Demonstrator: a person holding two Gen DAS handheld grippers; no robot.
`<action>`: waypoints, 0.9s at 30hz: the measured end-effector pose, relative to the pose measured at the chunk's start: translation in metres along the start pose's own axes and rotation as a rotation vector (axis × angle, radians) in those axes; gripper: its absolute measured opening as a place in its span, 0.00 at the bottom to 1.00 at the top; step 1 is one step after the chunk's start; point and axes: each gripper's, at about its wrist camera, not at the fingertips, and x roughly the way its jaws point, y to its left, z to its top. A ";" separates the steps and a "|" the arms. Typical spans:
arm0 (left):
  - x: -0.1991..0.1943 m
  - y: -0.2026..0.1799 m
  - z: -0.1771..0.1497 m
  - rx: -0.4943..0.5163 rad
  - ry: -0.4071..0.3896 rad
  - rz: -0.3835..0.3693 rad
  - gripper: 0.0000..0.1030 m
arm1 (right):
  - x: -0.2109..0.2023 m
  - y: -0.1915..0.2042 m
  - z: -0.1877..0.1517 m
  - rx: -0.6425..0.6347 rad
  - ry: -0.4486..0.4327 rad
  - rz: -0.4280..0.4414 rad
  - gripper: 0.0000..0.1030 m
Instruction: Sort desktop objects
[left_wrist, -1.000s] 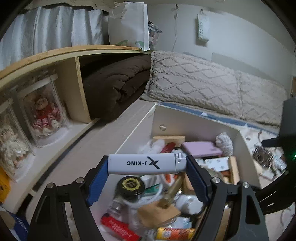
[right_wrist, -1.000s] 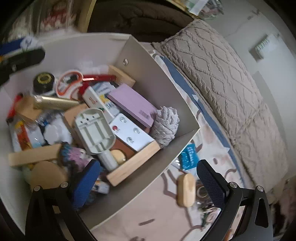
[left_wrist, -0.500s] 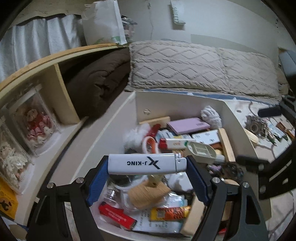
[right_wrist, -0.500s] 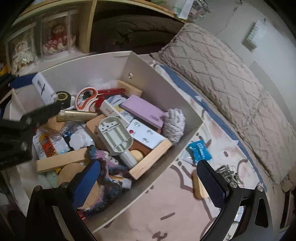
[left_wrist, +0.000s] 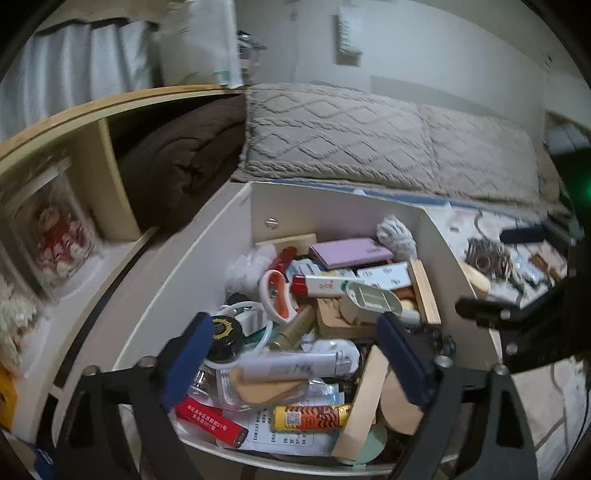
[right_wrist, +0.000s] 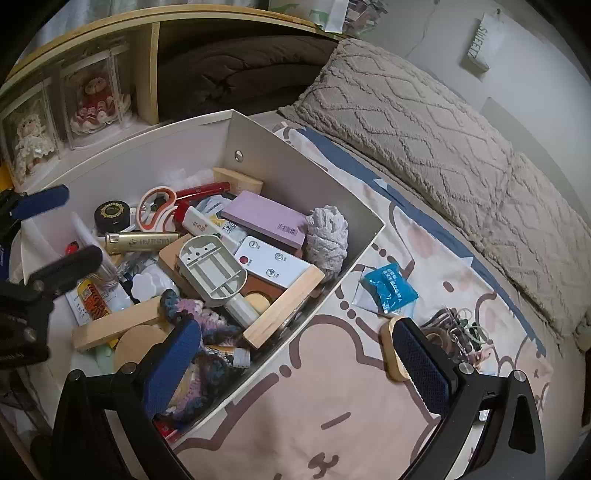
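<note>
My left gripper (left_wrist: 293, 325) hangs over the near end of the white box (left_wrist: 332, 210), and its jaws are opening. The white lighter (left_wrist: 291, 365) has left the blue pads and shows blurred just below them, above the clutter in the box. Neither pad touches it. My right gripper (right_wrist: 295, 328) stands open with nothing between its fingers, over the box's right wall (right_wrist: 295, 162) and the patterned sheet. On that sheet lie a blue packet (right_wrist: 391, 290), a wooden oval piece (right_wrist: 393, 354) and a heap of bands and clips (right_wrist: 458, 328).
The box holds several things: a purple block (right_wrist: 266, 218), a ball of yarn (right_wrist: 328, 236), wooden strips, scissors, a gold tube. Grey knitted pillows (right_wrist: 424, 122) line the wall behind. A wooden shelf (left_wrist: 92, 177) with boxed dolls and a brown blanket stands at the left.
The left jaws have spread and the lighter, held crosswise between the pads before, has slipped out and dropped toward the box. The right gripper stays open and has shifted a little.
</note>
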 end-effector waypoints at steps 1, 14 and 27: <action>-0.001 0.002 0.000 -0.008 -0.003 0.002 0.91 | 0.001 0.000 0.000 0.000 0.001 0.001 1.00; 0.000 0.005 0.000 -0.036 -0.006 0.047 0.91 | 0.007 0.003 -0.002 0.020 -0.007 0.009 1.00; -0.012 0.043 0.001 -0.177 -0.053 0.095 0.91 | 0.046 0.046 0.036 -0.063 0.032 -0.038 1.00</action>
